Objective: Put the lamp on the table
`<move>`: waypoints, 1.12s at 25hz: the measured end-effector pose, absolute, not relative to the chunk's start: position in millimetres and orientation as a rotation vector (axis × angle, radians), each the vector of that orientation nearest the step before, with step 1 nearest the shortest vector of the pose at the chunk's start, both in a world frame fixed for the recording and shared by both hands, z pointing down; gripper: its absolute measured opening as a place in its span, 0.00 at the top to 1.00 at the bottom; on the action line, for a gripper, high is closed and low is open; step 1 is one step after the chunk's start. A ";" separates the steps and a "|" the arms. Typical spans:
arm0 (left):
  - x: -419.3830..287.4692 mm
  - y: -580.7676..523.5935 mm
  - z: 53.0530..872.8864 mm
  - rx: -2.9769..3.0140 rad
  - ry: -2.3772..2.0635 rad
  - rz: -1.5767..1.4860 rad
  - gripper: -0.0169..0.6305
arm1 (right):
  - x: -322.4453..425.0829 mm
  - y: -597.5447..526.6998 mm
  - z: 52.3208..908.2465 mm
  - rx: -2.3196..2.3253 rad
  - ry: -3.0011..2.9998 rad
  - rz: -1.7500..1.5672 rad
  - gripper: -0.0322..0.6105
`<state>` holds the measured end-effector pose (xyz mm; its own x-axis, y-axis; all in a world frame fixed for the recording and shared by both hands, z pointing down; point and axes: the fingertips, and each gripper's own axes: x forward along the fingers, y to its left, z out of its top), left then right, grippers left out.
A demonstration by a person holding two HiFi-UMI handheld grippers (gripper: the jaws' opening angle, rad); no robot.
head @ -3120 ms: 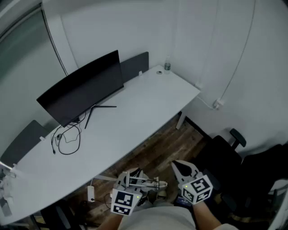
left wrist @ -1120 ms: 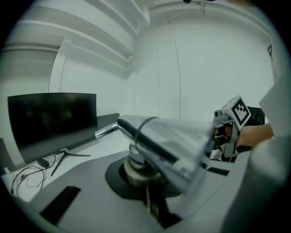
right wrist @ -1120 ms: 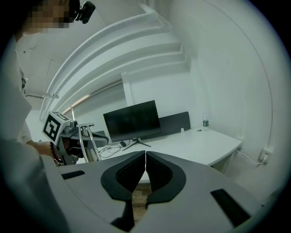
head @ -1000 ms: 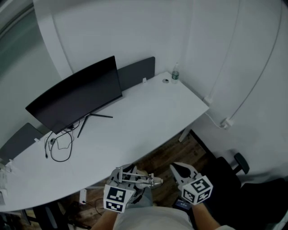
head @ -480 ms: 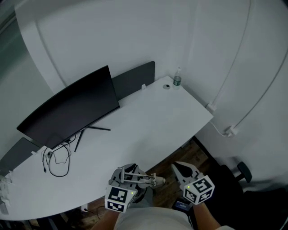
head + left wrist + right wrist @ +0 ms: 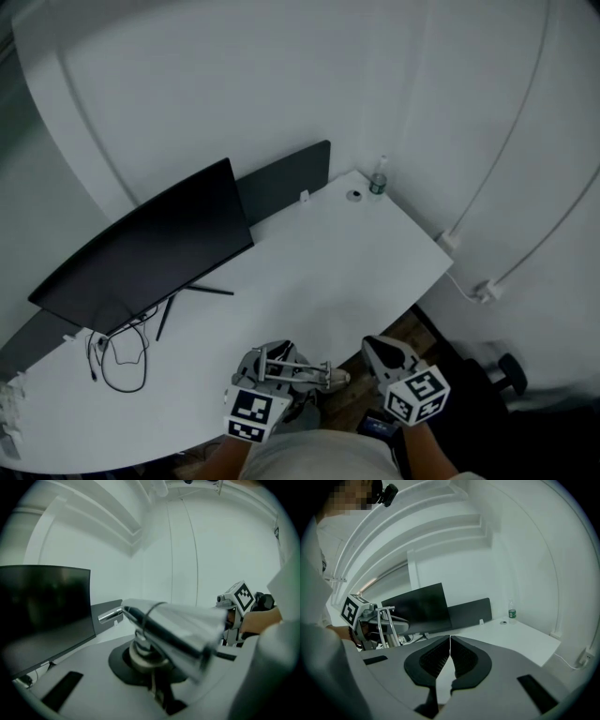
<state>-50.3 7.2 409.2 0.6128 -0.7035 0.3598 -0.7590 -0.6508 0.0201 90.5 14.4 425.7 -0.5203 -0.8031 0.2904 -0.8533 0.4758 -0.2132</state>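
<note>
A silver desk lamp (image 6: 302, 374) is carried above the near edge of the white table (image 6: 328, 262), with my left gripper (image 6: 278, 364) shut on it. In the left gripper view the lamp's shiny head (image 6: 180, 629) lies across the jaws and hides their tips. My right gripper (image 6: 376, 346) is beside it on the right, shut and holding nothing. In the right gripper view its two dark pads meet at the tips of the right gripper (image 6: 450, 638), and the lamp (image 6: 389, 620) shows at the left.
On the table stand a dark curved monitor (image 6: 141, 248) with a cable loop (image 6: 117, 356) by its foot. A small bottle (image 6: 378, 178) is at the far right corner. A dark panel (image 6: 286, 178) rises behind the desk. A black chair (image 6: 487, 384) stands at the right.
Both grippers, with the lamp still held in the left one, have moved forward to the table's near edge. The table now reaches under them.
</note>
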 end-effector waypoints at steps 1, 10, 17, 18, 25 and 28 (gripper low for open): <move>-51.0 1.4 408.8 2.667 -1.215 0.481 0.95 | 88.8 7.2 424.4 1.452 -2.570 0.499 0.90; -60.9 -40.5 404.2 2.670 -1.217 0.477 0.95 | 73.7 -30.6 416.0 1.444 -2.587 0.490 0.90; -65.1 -60.7 398.7 2.654 -1.247 0.451 0.94 | 78.3 -46.5 414.1 1.447 -2.582 0.487 0.90; -65.7 -62.4 397.3 2.650 -1.253 0.447 0.95 | 77.7 -48.9 413.3 1.439 -2.584 0.486 0.90; -63.0 -78.2 395.2 2.619 -1.280 0.456 0.95 | 80.2 -70.4 403.1 1.389 -2.596 0.471 0.90; -63.2 -87.2 394.5 2.604 -1.304 0.446 0.95 | 81.2 -79.5 403.3 1.362 -2.599 0.470 0.90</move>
